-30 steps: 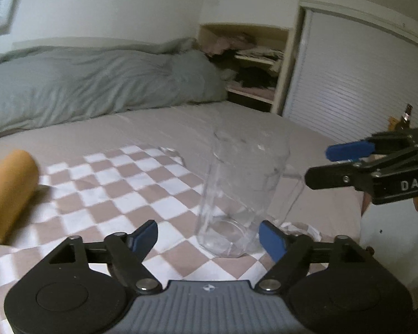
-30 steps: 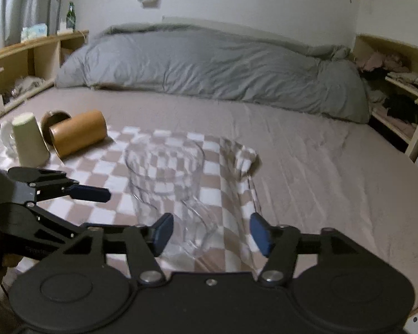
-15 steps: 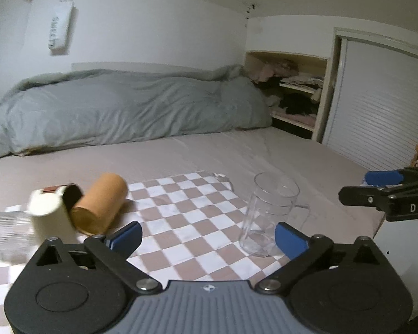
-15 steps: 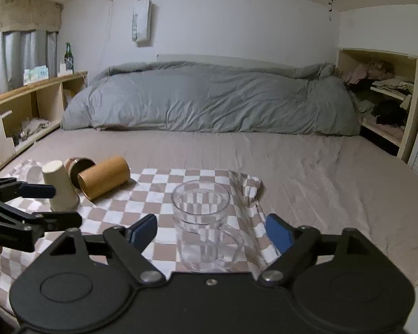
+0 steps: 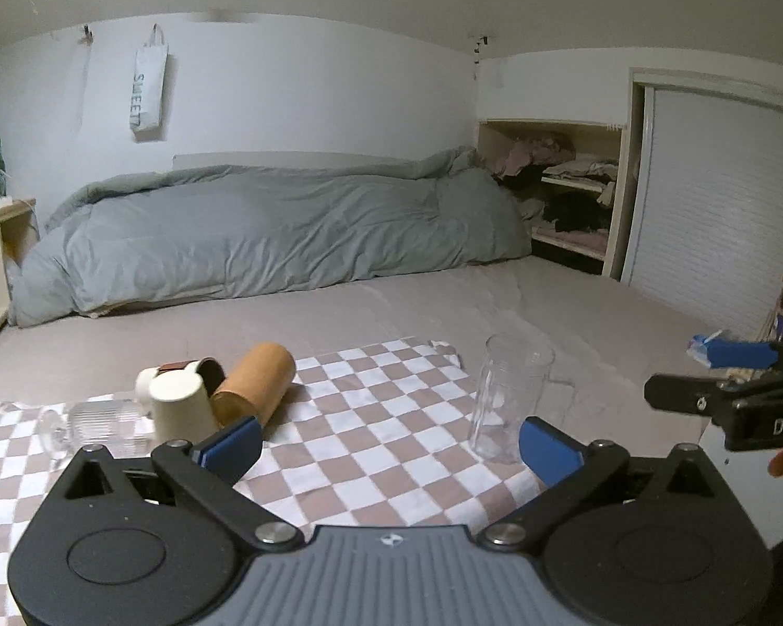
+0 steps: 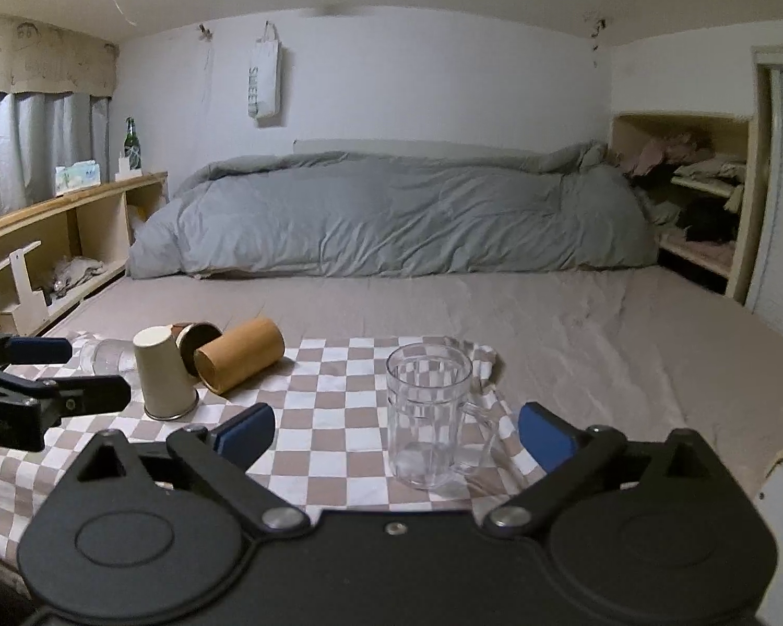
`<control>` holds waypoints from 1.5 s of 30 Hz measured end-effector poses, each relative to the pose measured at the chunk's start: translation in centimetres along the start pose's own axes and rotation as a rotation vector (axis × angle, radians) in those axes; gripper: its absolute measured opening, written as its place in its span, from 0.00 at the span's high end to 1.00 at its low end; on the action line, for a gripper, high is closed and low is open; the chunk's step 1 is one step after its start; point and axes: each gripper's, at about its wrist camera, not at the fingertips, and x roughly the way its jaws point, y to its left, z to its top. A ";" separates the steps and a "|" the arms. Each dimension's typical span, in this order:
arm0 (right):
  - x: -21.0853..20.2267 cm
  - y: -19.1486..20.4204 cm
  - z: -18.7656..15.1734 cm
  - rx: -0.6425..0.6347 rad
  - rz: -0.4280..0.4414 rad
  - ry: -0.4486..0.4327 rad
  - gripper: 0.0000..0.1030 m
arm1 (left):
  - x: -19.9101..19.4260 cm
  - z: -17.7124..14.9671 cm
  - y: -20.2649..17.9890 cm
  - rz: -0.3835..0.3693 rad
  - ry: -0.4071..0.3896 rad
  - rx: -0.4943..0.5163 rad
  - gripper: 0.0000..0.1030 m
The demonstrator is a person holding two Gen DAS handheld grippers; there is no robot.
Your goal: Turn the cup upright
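Note:
A clear glass mug (image 6: 427, 417) with a handle stands upright on the checkered cloth (image 6: 334, 407); it also shows in the left wrist view (image 5: 509, 396). My right gripper (image 6: 396, 430) is open and empty, drawn back from the mug. My left gripper (image 5: 391, 441) is open and empty, well back from the mug. A cream cup (image 6: 163, 373) stands upside down at the left, also in the left wrist view (image 5: 180, 401). A tan cylinder cup (image 6: 240, 354) lies on its side beside it.
A ribbed clear glass (image 5: 102, 422) lies on its side at the cloth's left. A dark-rimmed cup (image 6: 198, 339) lies behind the cream one. A grey duvet (image 6: 391, 219) fills the back of the bed. Shelves stand at left (image 6: 52, 240) and right (image 6: 704, 208).
Both grippers have pulled back and up from the mug and opened wider. The mug stays upright on the cloth, now farther away in both views.

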 end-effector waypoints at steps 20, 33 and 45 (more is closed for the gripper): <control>-1.6 3.5 -3.1 -0.025 -0.004 -0.011 0.00 | -4.1 -3.4 1.0 0.188 -0.018 0.006 0.00; -1.0 3.9 -4.0 -0.034 -0.014 -0.004 0.00 | -4.1 -4.0 1.3 0.247 -0.016 0.011 0.00; -1.3 4.3 -4.2 -0.061 -0.013 -0.021 0.00 | -4.1 -4.0 1.2 0.253 -0.012 0.006 0.00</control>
